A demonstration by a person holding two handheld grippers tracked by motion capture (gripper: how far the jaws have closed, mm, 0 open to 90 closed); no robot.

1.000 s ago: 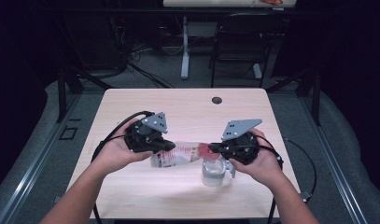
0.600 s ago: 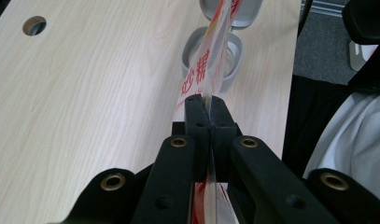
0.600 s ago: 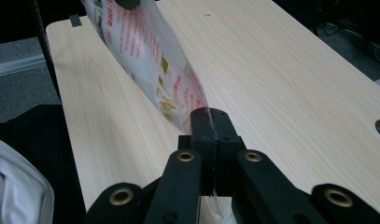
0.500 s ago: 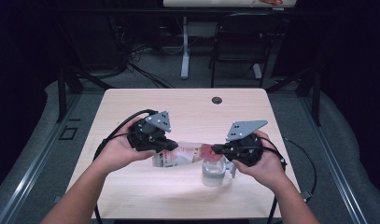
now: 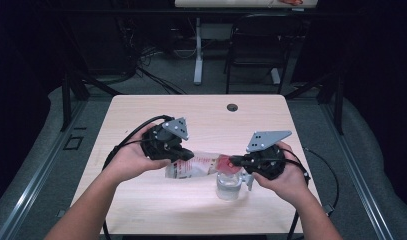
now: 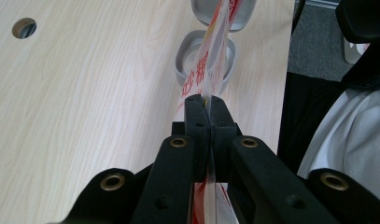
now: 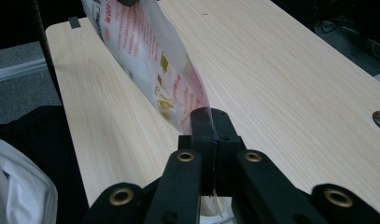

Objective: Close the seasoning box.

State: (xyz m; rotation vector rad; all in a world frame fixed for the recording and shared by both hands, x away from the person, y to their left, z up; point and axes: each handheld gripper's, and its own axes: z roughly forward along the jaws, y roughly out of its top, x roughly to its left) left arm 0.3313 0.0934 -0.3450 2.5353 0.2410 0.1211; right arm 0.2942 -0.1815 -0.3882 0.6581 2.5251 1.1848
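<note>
High view: thin clear printed plastic bag (image 5: 193, 166) clenched between left hand-held gripper (image 5: 187, 154) and right hand-held gripper (image 5: 232, 161), above round clear jar (image 5: 227, 185).

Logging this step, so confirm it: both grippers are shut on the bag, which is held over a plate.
Wrong in one respect. Both the left gripper and right gripper are shut on the bag, but it hangs over a clear jar, as the high view shows.

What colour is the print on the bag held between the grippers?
Red lettering with gold marks on the clear plastic bag; the right gripper view shows it best.
</note>
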